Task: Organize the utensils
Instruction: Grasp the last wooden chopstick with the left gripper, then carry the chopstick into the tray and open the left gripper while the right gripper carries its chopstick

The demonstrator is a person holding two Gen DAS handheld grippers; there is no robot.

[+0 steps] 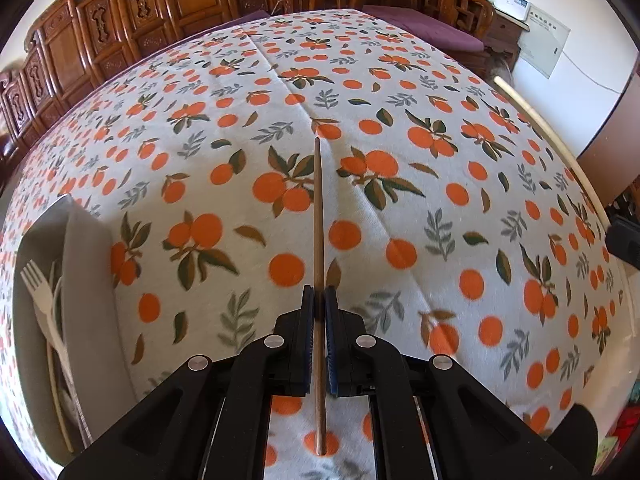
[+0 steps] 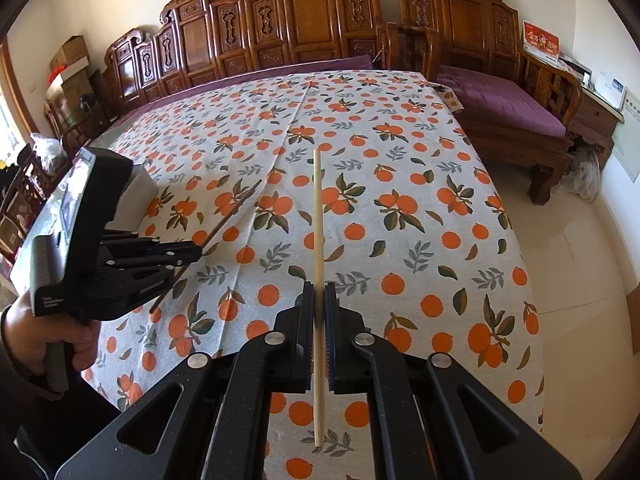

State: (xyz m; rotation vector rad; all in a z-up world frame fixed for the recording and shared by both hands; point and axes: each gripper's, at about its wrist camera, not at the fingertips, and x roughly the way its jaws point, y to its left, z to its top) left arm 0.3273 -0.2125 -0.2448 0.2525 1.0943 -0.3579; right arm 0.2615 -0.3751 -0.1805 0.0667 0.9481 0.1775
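Note:
My left gripper is shut on a thin brown chopstick, which points straight ahead above the orange-print tablecloth. My right gripper is shut on a pale wooden chopstick, also held lengthwise between its pads. In the right wrist view, the left gripper shows at the left in a person's hand, with its brown chopstick slanting up and right. A grey utensil tray lies at the left and holds a white fork and other long utensils.
The pale chopstick and part of the right gripper reach into the left wrist view at the right edge. Carved wooden benches with purple cushions stand behind and to the right of the table. Boxes are stacked at the far left.

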